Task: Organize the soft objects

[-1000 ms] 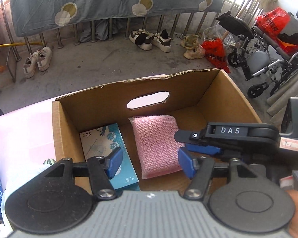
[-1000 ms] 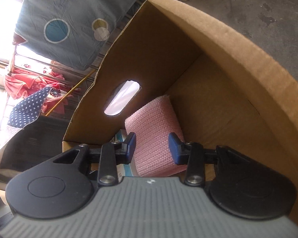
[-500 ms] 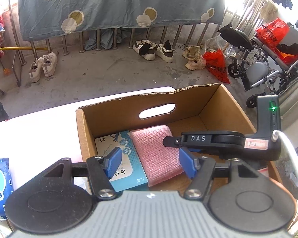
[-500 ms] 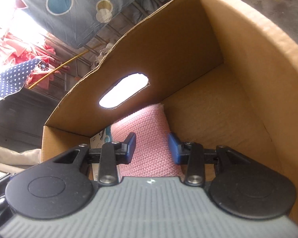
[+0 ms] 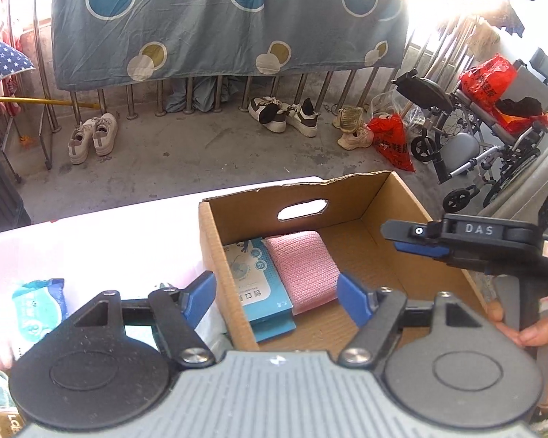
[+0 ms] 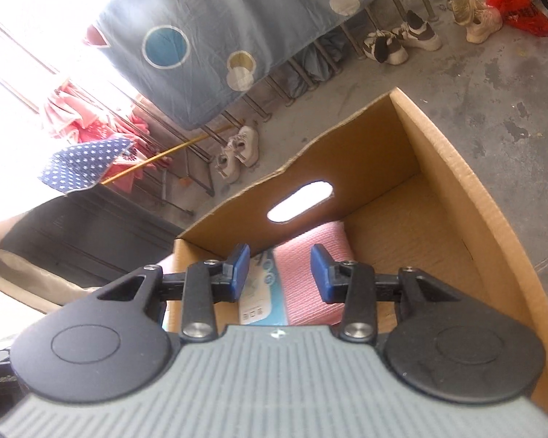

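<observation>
Brown cardboard forms the open box [image 5: 413,197] that stands at the far right corner of the table [image 5: 109,233], which is covered in pale pink. Inside the box, against its left wall and its far wall with the handle slot, a blue tissue pack [image 5: 259,284] lies flat, and a pink knitted cloth [image 5: 303,266] lies folded just beside it, touching its right edge. The rest of the box floor is bare cardboard.

The left gripper [image 5: 276,299] is seen above the near left corner of the box; its jaws are opening and nothing is between them. Only in the left wrist view is a blue-green wipes pack [image 5: 36,310] shown, lying near the left edge of the table, well apart from the box. The same view alone shows the right gripper [image 5: 416,241] from the side, over the right wall of the box, with a hand [image 5: 540,343] on its grip.

In the right wrist view the right gripper's blue pads [image 6: 319,273] are seen apart with nothing clamped, above the cloth and tissue pack.
</observation>
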`<act>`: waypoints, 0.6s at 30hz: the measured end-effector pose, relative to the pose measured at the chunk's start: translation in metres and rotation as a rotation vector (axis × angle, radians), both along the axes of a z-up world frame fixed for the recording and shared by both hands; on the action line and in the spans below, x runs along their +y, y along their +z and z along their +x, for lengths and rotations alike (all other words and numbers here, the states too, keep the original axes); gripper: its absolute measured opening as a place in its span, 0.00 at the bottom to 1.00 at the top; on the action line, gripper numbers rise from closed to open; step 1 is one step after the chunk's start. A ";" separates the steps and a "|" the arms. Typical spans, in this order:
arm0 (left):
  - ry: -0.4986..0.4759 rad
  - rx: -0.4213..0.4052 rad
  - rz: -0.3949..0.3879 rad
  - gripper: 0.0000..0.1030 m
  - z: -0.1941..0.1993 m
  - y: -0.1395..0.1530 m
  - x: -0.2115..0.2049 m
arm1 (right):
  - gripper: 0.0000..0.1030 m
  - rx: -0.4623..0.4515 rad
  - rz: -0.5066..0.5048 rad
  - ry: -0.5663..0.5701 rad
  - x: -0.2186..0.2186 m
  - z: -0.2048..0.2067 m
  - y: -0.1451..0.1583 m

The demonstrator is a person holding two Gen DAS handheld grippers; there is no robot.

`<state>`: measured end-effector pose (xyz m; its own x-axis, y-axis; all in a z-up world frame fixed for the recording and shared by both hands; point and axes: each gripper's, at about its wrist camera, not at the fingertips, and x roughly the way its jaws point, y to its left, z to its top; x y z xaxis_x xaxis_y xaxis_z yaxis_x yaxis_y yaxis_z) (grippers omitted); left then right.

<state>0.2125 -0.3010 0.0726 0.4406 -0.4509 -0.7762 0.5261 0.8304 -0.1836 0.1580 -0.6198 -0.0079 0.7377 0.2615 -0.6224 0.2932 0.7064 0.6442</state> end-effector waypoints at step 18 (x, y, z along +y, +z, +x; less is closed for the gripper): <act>0.330 -0.129 0.016 0.91 -0.096 0.050 0.271 | 0.76 -0.128 0.077 0.292 0.176 -0.083 0.091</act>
<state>0.1166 -0.0297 0.1230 0.6552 -0.2560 -0.7108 0.2467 0.9618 -0.1190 0.0752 -0.4435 0.0834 0.6957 0.5161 -0.4997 -0.0010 0.6962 0.7178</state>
